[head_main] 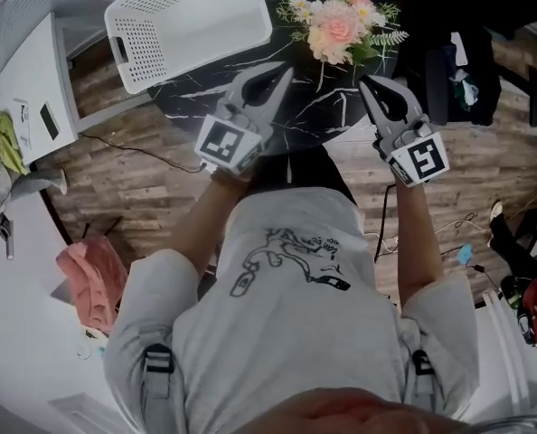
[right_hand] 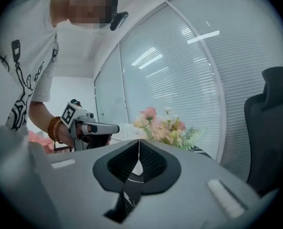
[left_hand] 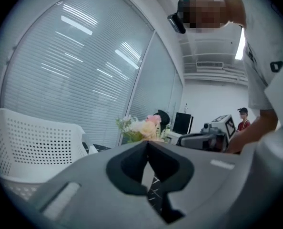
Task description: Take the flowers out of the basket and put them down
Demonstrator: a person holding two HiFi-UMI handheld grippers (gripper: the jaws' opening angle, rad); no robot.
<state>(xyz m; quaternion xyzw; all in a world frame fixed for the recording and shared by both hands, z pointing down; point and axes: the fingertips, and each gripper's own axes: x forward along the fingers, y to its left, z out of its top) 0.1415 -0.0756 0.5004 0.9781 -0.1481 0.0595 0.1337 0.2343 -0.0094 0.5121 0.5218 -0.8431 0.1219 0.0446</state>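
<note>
A bouquet of pink and cream flowers [head_main: 339, 23] lies on the black marble table [head_main: 314, 116], outside the white perforated basket [head_main: 187, 21] that stands at the table's left. My left gripper [head_main: 282, 69] hovers over the table's near side, shut and empty, its tips pointing between basket and flowers. My right gripper [head_main: 366, 81] is also shut and empty, just short of the bouquet's stems. In the left gripper view the gripper [left_hand: 147, 142] has flowers [left_hand: 141, 128] ahead and the basket [left_hand: 32, 137] to the left. The right gripper view shows its gripper [right_hand: 139, 141] facing the flowers [right_hand: 163, 125].
A black office chair [head_main: 449, 52] stands by the table's right side. A white cabinet [head_main: 33, 89] is at the far left, with pink cloth [head_main: 92, 278] on the floor below it. Cables run across the wooden floor. Another person [left_hand: 243, 118] stands in the background.
</note>
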